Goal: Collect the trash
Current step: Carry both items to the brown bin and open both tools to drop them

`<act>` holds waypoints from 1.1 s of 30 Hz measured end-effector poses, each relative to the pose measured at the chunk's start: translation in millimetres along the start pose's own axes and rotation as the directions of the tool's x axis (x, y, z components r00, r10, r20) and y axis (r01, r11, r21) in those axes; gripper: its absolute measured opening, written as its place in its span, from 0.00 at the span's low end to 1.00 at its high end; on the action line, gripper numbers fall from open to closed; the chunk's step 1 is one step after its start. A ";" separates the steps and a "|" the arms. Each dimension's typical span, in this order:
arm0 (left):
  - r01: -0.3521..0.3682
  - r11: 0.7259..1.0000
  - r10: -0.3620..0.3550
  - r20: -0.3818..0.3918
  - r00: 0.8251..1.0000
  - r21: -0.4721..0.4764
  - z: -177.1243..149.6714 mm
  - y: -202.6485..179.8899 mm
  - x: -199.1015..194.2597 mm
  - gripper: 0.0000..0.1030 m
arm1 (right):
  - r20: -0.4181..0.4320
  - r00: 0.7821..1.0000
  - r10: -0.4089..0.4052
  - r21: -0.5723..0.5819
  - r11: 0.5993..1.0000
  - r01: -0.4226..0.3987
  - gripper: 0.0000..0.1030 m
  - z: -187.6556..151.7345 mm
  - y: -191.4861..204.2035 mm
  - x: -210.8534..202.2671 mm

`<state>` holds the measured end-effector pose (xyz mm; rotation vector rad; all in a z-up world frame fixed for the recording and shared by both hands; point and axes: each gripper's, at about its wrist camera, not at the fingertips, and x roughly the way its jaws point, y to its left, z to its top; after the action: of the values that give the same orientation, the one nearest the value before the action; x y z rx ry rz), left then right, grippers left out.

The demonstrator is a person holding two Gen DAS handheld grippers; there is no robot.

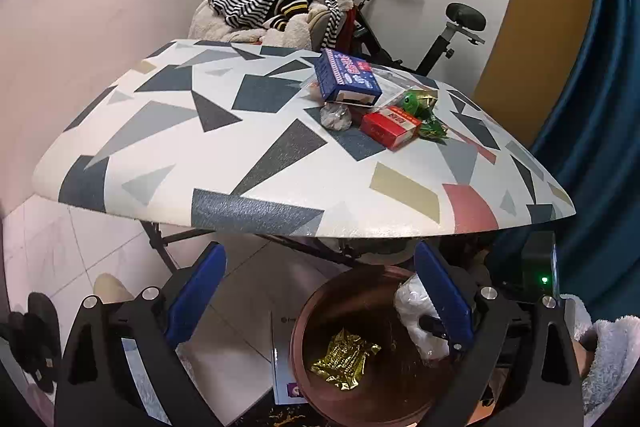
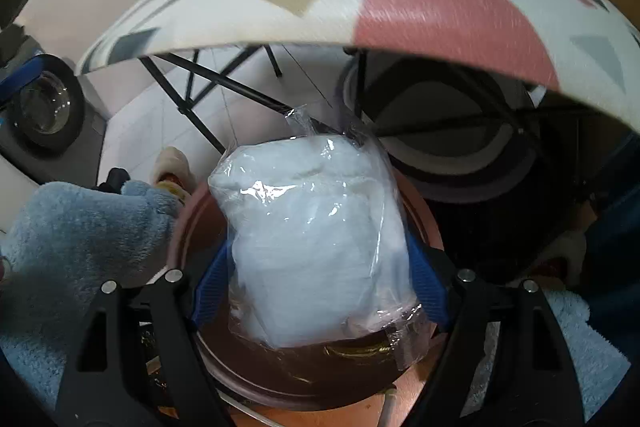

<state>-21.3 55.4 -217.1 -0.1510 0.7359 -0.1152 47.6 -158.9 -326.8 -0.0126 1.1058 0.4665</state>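
Note:
My left gripper [image 1: 320,299] hangs open and empty over a round copper-brown bin [image 1: 298,331] on the floor below the table edge. A crumpled gold wrapper [image 1: 344,359] lies in the bin. My right gripper [image 2: 316,291] is shut on a clear plastic bag of white stuff [image 2: 312,247], held right above the bin's rim [image 2: 424,223]. In the left wrist view that bag [image 1: 416,307] shows behind my right finger. On the patterned table [image 1: 248,155] lie a blue box [image 1: 348,77], a red box [image 1: 390,127], a green wrapper [image 1: 420,107] and a grey crumpled wad [image 1: 336,117].
The folding table's black legs [image 2: 208,83] cross just behind the bin. A chair heaped with clothes [image 1: 276,3] and an exercise bike [image 1: 452,27] stand beyond the table. A blue curtain [image 1: 600,107] hangs at right. A fleecy blue sleeve [image 2: 80,235] is at left.

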 end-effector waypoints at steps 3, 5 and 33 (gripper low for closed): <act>-0.008 1.000 0.008 -0.003 1.000 -0.003 -1.1 1.2 1.3 0.90 | -0.013 1.000 -0.007 0.008 1.000 0.007 0.77 -1.3 -0.9 4.0; -0.011 1.000 0.011 -0.001 1.000 0.001 -0.6 1.0 1.1 0.90 | -0.021 1.000 -0.009 0.008 1.000 0.009 0.78 -2.1 -0.4 6.1; -0.023 1.000 0.023 0.067 0.998 0.003 24.7 2.7 -7.0 0.90 | 0.186 0.983 0.012 -0.010 1.000 -0.010 0.95 5.0 -2.9 -52.5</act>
<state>-9.6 61.5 -194.9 -0.1422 0.6707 -0.0889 33.9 -179.0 -279.9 0.0286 0.9208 0.4730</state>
